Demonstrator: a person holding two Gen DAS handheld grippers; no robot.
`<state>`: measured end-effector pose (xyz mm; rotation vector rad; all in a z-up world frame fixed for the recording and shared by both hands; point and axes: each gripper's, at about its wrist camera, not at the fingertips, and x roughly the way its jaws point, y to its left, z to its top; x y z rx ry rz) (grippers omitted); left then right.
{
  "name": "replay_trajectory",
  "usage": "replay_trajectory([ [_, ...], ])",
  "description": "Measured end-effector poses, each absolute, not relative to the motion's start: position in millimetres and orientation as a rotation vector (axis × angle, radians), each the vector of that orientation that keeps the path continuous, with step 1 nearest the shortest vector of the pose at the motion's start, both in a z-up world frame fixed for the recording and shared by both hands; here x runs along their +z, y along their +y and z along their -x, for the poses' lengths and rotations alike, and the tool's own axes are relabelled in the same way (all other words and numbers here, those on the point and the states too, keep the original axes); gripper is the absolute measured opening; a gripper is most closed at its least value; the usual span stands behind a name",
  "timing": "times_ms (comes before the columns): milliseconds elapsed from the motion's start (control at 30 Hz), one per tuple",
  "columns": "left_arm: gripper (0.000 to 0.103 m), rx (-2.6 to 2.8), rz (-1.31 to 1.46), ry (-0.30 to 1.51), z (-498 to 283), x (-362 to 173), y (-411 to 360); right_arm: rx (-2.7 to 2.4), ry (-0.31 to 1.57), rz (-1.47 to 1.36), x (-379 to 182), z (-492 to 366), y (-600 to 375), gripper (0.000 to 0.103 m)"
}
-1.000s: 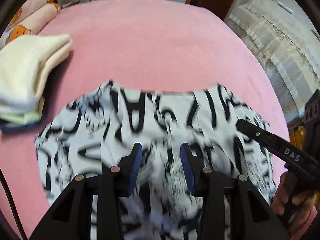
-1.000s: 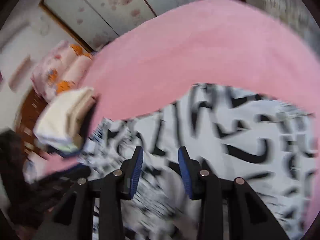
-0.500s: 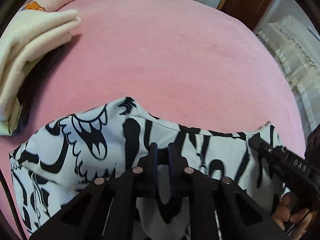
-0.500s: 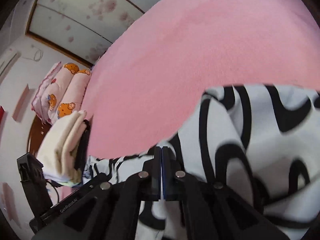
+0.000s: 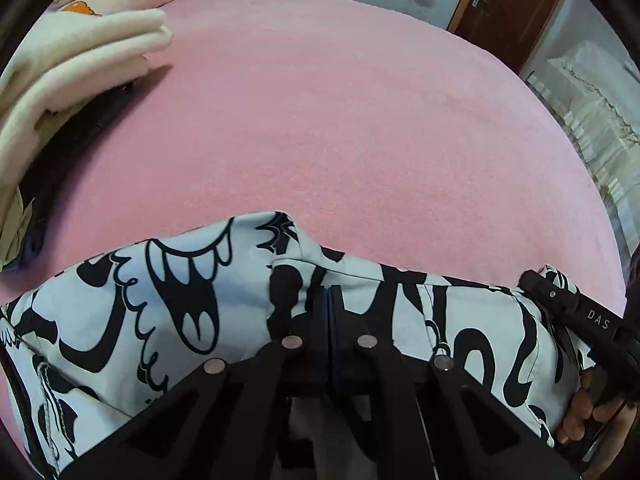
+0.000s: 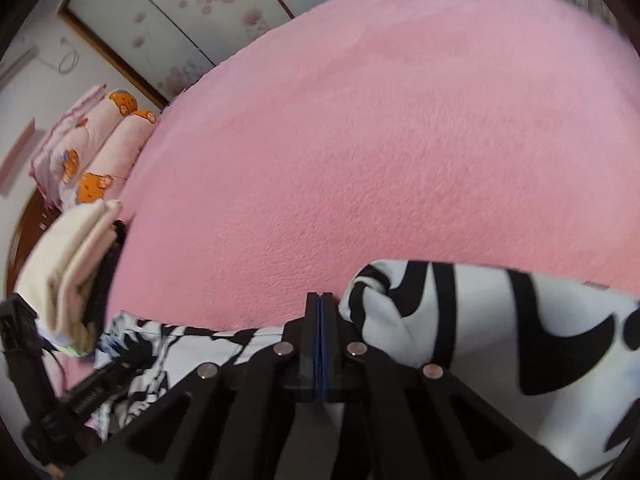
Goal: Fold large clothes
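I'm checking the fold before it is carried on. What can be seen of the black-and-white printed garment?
The printed garment is soft white cloth with bold black cartoon shapes. It lies rumpled along the near part of the pink bed cover, its far edge doubled over. The left gripper and right gripper are each shut at that edge, apparently pinching it. A frayed hem shows at its left.

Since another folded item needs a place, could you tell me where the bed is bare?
The pink blanket is bare beyond the black-and-white garment, right of the cream folded stack. The near edge is crowded by both grippers.
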<state>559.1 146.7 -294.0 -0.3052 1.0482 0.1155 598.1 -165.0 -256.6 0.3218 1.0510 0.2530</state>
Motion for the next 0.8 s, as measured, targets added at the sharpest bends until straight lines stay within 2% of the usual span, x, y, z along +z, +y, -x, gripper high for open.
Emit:
replay_trajectory([
  [367, 0.004, 0.208, 0.187, 1.023, -577.0, -282.5, 194.0, 0.256, 1.039, -0.211, -238.1, -596.7, -179.6, 0.0],
  [467, 0.003, 0.237, 0.239, 1.051, -575.2, -287.6, 213.3, 0.227, 1.03, -0.156, -234.7, -593.0, -184.9, 0.0],
  [567, 0.003, 0.23, 0.292, 1.056, -573.6, -292.0, 229.0, 0.094, 1.042, -0.079, -234.6, -589.8, -201.8, 0.0],
  [667, 0.003, 0.245, 0.274, 1.063, -569.8, -293.9, 233.7, 0.1, 1.051, -0.165, -234.0, -584.2, -234.2, 0.0],
  [800, 0.003, 0.282, 0.229, 1.07, -560.8, -296.0, 239.4, -0.027, 1.018, -0.08, -222.3, -567.4, -269.8, 0.0],
])
